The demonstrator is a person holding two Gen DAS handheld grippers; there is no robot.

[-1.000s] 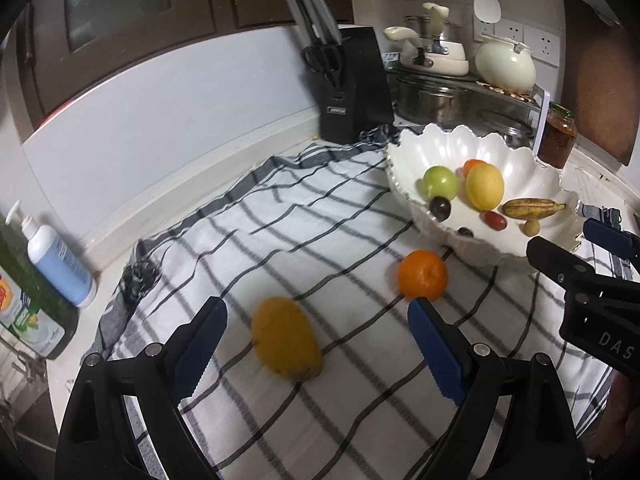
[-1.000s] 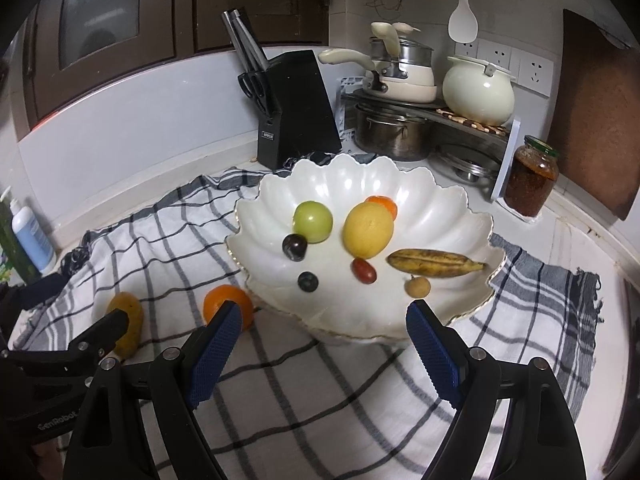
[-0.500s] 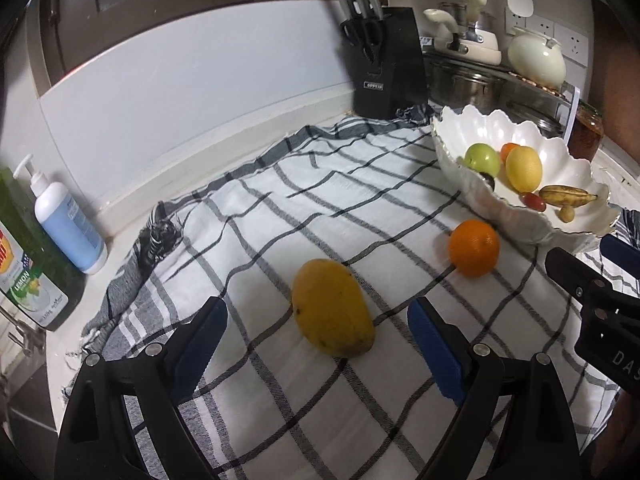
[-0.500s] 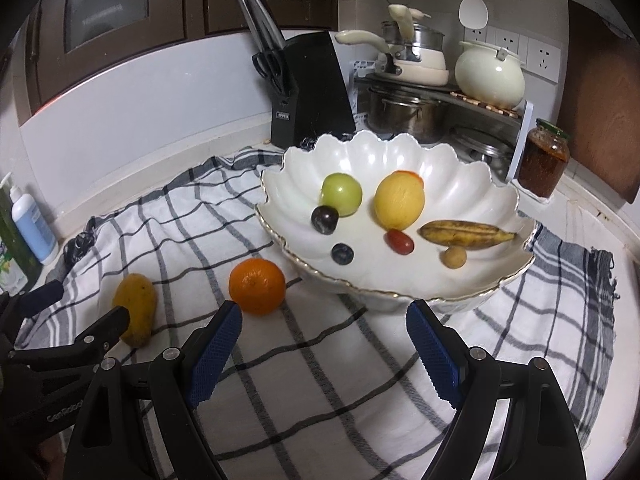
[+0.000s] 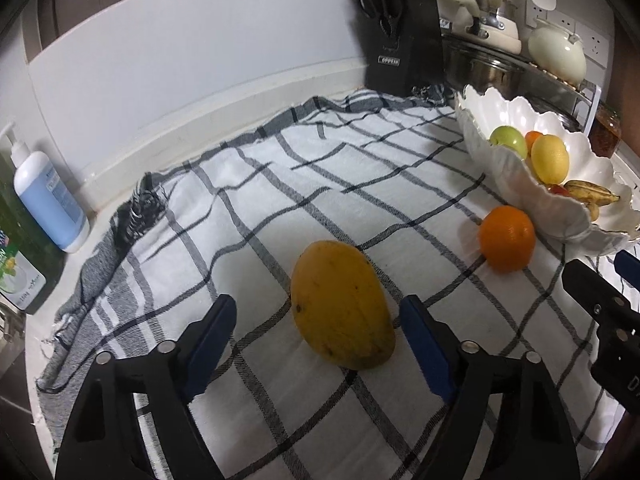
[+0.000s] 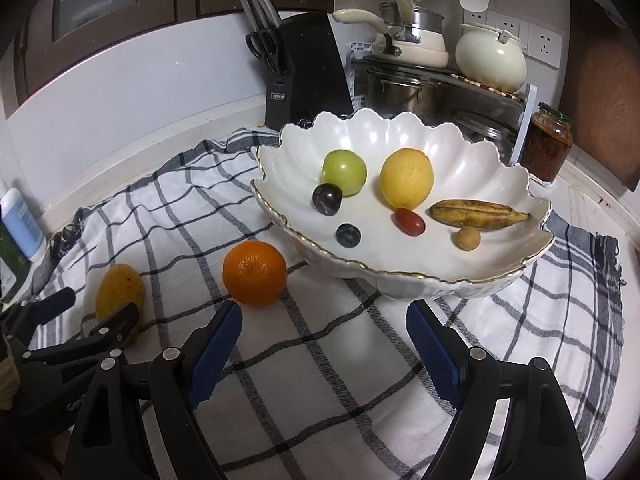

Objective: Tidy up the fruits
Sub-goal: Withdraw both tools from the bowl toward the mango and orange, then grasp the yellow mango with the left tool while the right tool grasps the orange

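Mango (image 5: pixel 343 304) lies between the left gripper's (image 5: pixel 318 322) closing, untouching jaws; right gripper (image 6: pixel 324 330) wide; knife block (image 6: pixel 306 68) reads "OPPEIN".

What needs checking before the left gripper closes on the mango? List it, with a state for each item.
1. Mango between the fingers of the left gripper, whose jaws have just been closing: ok.
2. Blue pads touching the mango: not yet; gaps show on both sides.
3. Mango lying free on the checked cloth, apart from the orange: ok.
4. Right gripper open, holding nothing: ok.
5. Room left in the white bowl: ok, bare floor shows between the fruits.
6. Grip firm enough on the rounded skin: cannot tell.
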